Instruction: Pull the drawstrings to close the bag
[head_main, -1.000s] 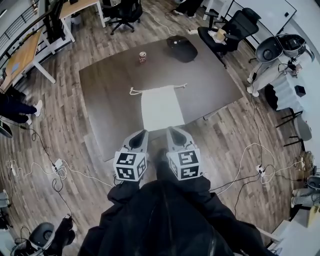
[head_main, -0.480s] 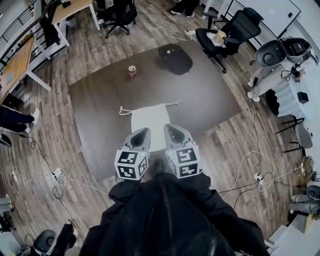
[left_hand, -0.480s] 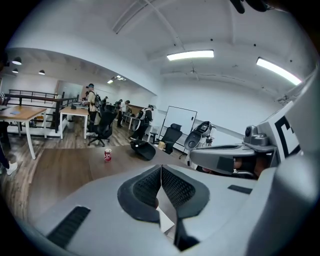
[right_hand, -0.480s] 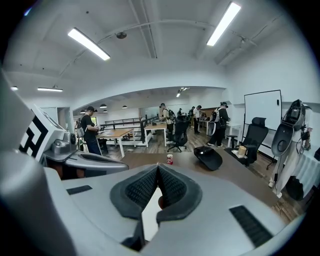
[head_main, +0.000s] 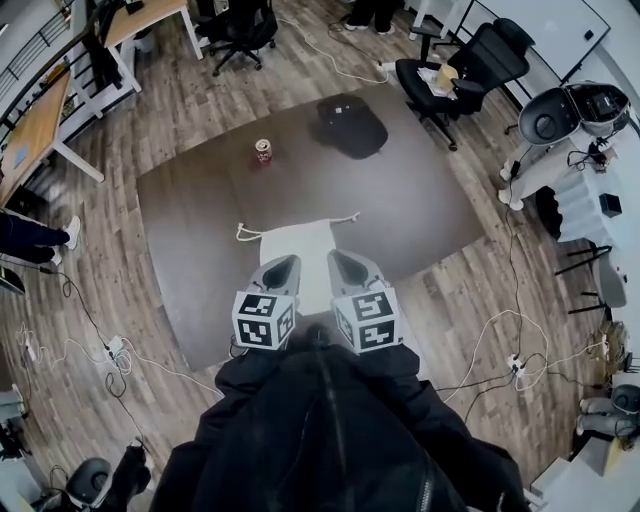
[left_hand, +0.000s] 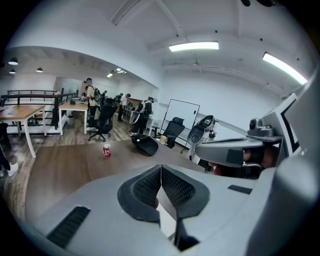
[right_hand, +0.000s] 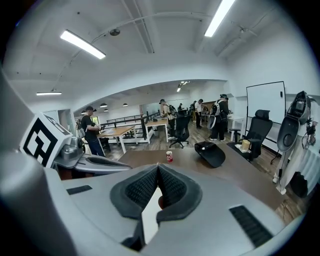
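Left hand-held gripper (head_main: 283, 264), right hand-held gripper (head_main: 343, 260) pressed together; bag (head_main: 298, 243) near part hidden behind them.

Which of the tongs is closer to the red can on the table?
Left. The left tongs sit nearly in line with the red can, at the near side of the table; the right tongs are beside them, further off to the can's right.

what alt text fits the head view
From above, a person in a dark jacket holds the left tool and right tool side by side, both shut, at the near end of a white drawstring bag flat on a dark table. Its cords trail from the far end; a red can and a black object sit beyond.
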